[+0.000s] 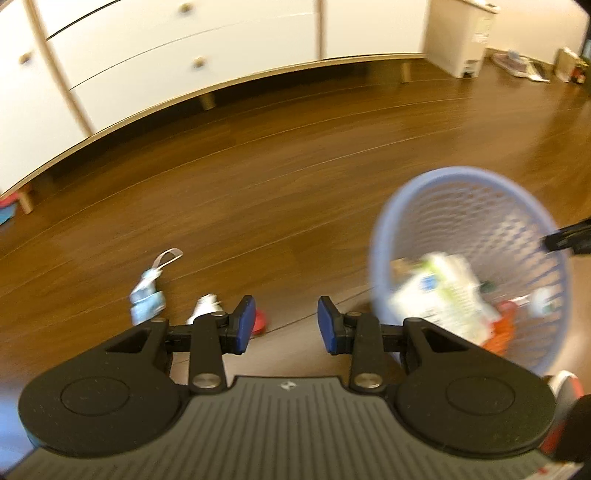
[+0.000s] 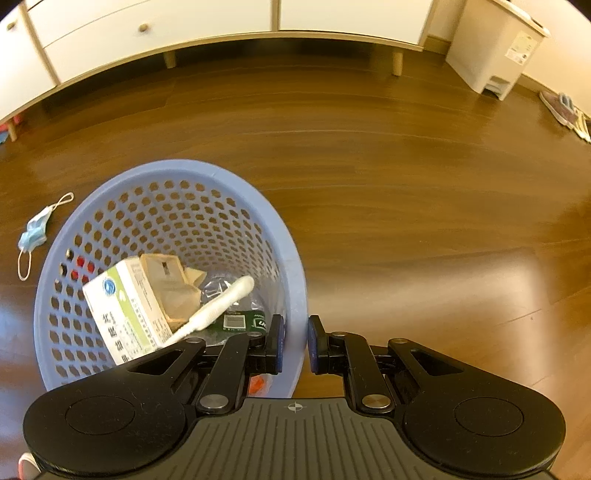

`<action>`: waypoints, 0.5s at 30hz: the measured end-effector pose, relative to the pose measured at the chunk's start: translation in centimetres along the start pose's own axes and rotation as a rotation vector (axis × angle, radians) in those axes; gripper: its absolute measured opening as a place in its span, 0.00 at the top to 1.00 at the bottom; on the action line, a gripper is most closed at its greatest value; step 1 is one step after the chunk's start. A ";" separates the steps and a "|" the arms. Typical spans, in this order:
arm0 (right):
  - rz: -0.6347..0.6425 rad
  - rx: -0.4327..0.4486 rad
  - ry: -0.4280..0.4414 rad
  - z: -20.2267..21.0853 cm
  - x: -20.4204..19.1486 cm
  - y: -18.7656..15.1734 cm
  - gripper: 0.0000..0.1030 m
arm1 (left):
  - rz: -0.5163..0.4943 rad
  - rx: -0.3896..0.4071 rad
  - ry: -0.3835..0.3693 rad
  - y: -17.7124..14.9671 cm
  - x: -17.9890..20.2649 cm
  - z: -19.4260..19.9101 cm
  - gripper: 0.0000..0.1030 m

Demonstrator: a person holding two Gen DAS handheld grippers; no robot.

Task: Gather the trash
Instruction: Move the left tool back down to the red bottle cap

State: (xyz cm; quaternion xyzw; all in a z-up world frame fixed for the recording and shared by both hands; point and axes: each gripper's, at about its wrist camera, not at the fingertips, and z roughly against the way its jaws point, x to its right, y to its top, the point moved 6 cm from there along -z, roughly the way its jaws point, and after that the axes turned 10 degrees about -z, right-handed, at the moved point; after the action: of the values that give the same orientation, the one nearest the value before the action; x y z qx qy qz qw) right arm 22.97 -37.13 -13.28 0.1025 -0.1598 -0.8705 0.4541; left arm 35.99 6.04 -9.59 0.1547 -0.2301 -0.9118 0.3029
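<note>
I see a dark brown wooden plank floor (image 2: 388, 177) with a warm glossy sheen. At twelve o'clock stands a white dresser (image 2: 155, 33) with round wooden knobs on short pale legs. At one o'clock a white pedal bin (image 2: 495, 48) sits against the cream wall.

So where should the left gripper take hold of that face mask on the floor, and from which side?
Probably the crumpled blue body of the face mask, coming from above with the left gripper open across its narrow width. The bunched fabric stands off the wooden floor, whereas the thin ear loop lies flat and would likely slip.
</note>
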 end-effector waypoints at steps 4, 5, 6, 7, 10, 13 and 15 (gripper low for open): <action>-0.030 0.018 -0.020 0.6 0.6 0.5 0.93 | 0.022 -0.028 0.046 -2.7 -3.2 -1.6 0.70; -0.032 0.030 -0.029 0.9 0.7 0.7 1.00 | 0.023 -0.035 0.054 -3.3 -3.7 -2.0 0.70; -0.037 0.039 -0.032 1.1 0.9 0.9 1.00 | 0.024 -0.044 0.062 -4.0 -4.1 -2.5 0.70; -0.057 0.038 -0.027 1.3 1.1 1.0 1.00 | 0.024 -0.051 0.062 -4.6 -4.5 -3.1 0.70; -0.154 -0.042 0.037 0.9 1.7 0.8 1.00 | 0.001 -0.092 0.074 -6.2 -5.0 -4.7 0.70; -0.119 -0.035 0.053 0.9 1.3 1.1 1.00 | -0.016 -0.115 0.079 -7.0 -5.1 -5.5 0.70; -0.107 -0.037 0.064 0.8 1.8 1.2 1.00 | -0.007 -0.105 0.071 -7.0 -5.2 -5.5 0.70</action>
State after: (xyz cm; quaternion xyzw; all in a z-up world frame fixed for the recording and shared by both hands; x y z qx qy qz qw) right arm 22.64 -39.13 -12.14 0.1302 -0.1235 -0.8926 0.4136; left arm 39.00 12.44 -17.10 0.1717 -0.1706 -0.9175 0.3155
